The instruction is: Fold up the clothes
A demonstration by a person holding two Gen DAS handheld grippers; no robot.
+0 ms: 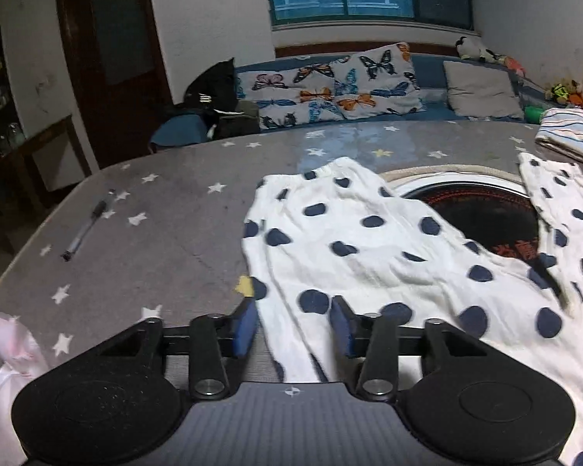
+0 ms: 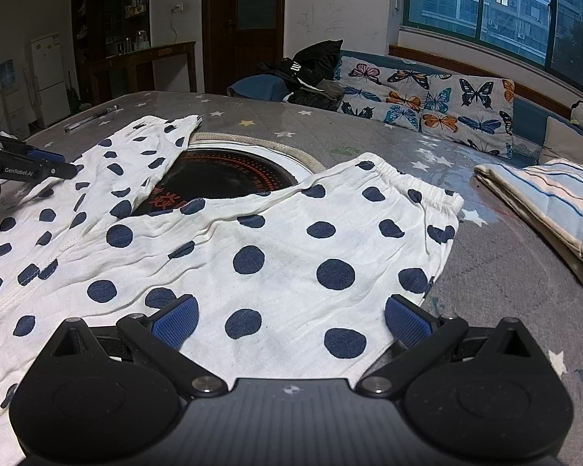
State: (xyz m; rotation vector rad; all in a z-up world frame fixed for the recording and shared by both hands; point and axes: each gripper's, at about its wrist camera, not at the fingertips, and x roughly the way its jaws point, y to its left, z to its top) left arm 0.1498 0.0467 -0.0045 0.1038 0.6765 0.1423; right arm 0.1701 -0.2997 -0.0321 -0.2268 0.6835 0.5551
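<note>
1. Left gripper [image 1: 293,324]: its blue pads stand apart, released, straddling the near edge of the spotted trousers [image 1: 369,240] at 6 o'clock of the left wrist view. Cloth lies between the pads, but they are not closed on it.

2. Right gripper [image 2: 291,320]: its pads are spread wide, also released, low over the right trouser leg [image 2: 311,248], with cloth between them at 6 o'clock of the right wrist view.

3. The trousers lie spread and wrinkled on the star-print table cover [image 1: 155,209], the two legs splayed in a V. Both elastic cuffs point away towards 12 o'clock. Between the legs the round inset burner [image 2: 229,178] shows.

4. To grip well, I judge each gripper should pinch through every layer at the edge, not just the top one, and both should lift together so the cloth does not drag over the burner rim.

5. A leg-on-leg fold seems the likely need: carry one leg across at an even height, match cuff to cuff, and smooth the creases.

6. Farther off: a folded striped cloth [image 2: 544,209] at 3 o'clock in the right view, and a pen [image 1: 87,225] at 10 o'clock in the left view. Keep the fold clear of both.
</note>
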